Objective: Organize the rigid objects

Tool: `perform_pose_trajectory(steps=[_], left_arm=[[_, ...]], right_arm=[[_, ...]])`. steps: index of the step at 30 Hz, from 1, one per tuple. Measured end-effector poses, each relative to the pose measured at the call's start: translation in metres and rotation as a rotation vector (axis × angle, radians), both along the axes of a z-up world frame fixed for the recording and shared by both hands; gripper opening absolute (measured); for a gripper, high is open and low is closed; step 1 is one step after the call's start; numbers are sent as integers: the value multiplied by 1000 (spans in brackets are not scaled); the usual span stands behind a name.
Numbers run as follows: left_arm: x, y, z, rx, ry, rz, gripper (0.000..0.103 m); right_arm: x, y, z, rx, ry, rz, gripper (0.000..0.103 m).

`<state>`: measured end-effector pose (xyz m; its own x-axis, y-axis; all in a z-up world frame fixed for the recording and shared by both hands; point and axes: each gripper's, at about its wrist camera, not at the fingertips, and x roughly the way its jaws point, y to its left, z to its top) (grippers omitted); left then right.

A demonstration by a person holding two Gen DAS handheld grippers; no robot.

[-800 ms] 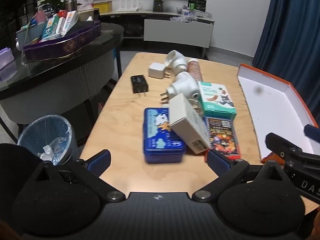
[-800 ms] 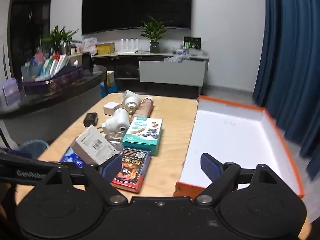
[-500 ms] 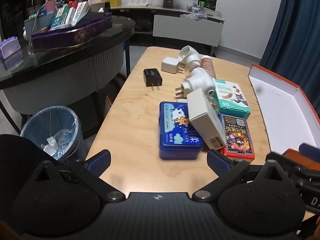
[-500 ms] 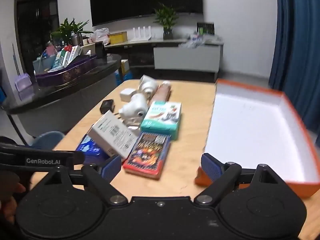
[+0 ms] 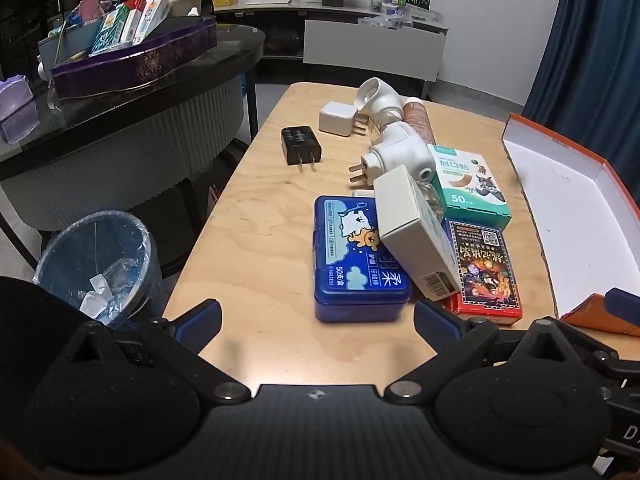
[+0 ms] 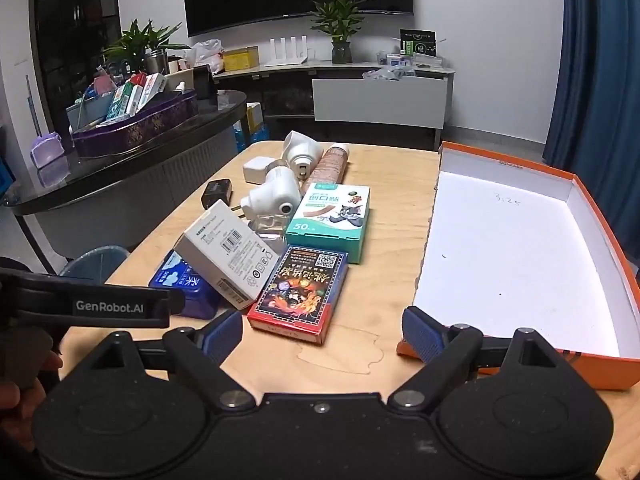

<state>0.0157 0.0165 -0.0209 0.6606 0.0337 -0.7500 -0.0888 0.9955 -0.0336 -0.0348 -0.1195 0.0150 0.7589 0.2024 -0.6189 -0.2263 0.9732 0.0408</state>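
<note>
A wooden table [image 5: 260,240] carries a heap of small items. A blue tin [image 5: 358,256] lies nearest my left gripper [image 5: 316,320], which hovers open and empty just short of it. A white carton [image 5: 416,232] leans across the tin and a red card box [image 5: 484,272]. Behind them are a teal plaster box [image 5: 468,188], two white plug units [image 5: 396,152], a white charger [image 5: 336,118], a black charger [image 5: 300,146] and a brown tube [image 5: 418,120]. My right gripper [image 6: 322,336] is open and empty, between the card box [image 6: 300,292] and the orange tray [image 6: 520,248].
A blue bin [image 5: 100,264] with a plastic liner stands on the floor left of the table. A dark counter [image 5: 132,108] with a purple basket [image 5: 136,60] of boxes is further left. A blue curtain [image 6: 600,80] hangs at the right. My left gripper body [image 6: 100,306] crosses the right wrist view.
Both grippers have moved closer to the table and tipped lower, so the items and tray look larger. Nothing on the table has shifted, and both grippers stayed open.
</note>
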Motion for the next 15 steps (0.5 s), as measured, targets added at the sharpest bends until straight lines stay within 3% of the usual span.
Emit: perform_pose_trajectory(steps=[15], left_arm=[[16,1,-10,1,22,-5,103]], right_arm=[[0,-3,0,0,24,-12,102]])
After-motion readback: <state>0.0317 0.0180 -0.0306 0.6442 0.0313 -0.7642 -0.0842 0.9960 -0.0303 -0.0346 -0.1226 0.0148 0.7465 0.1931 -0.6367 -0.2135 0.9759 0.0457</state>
